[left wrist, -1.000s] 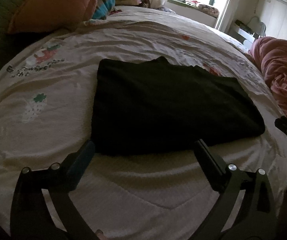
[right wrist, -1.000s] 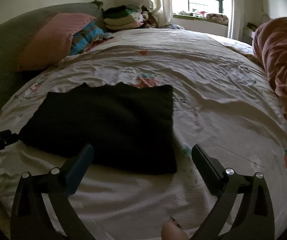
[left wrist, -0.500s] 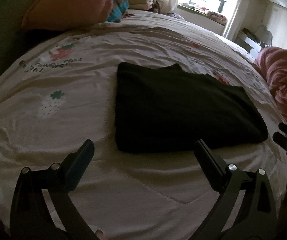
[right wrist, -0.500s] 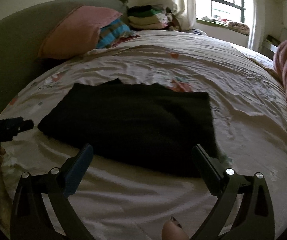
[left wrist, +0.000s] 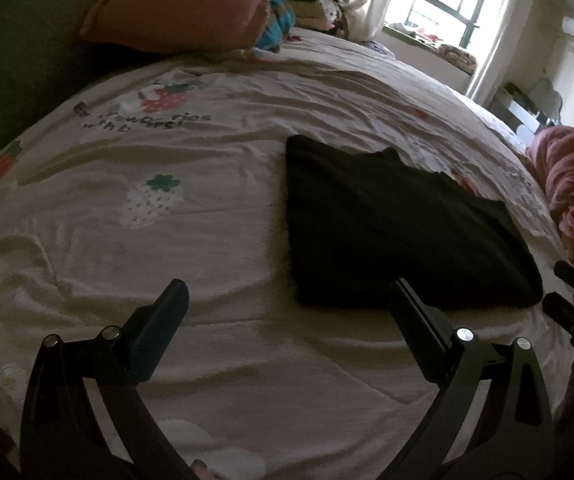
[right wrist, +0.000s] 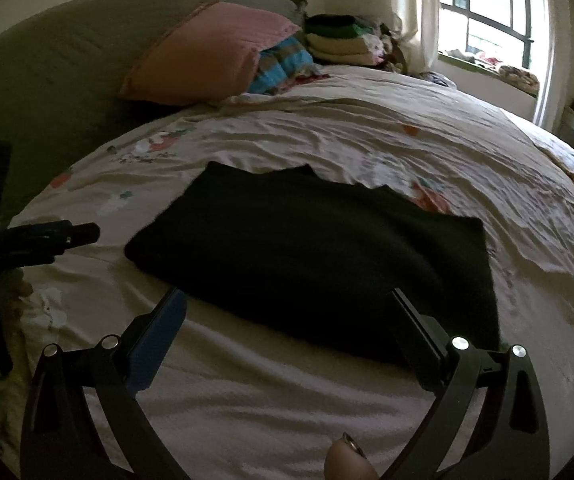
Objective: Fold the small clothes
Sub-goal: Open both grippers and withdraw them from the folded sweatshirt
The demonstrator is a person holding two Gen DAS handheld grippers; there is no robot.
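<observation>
Already folded flat on the bed (left wrist: 215, 240), the garment (right wrist: 319, 256) lies just past both grippers' released, empty jaws, so a careless pinch could drag the soft sheet up and undo the fold

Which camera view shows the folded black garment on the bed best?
The right wrist view: the black garment fills the middle of the picture, with its far edge and both side edges visible. The left wrist view shows the same garment off to the right and more foreshortened, its near edge partly hidden by one finger of the open left hand-held gripper.
</observation>
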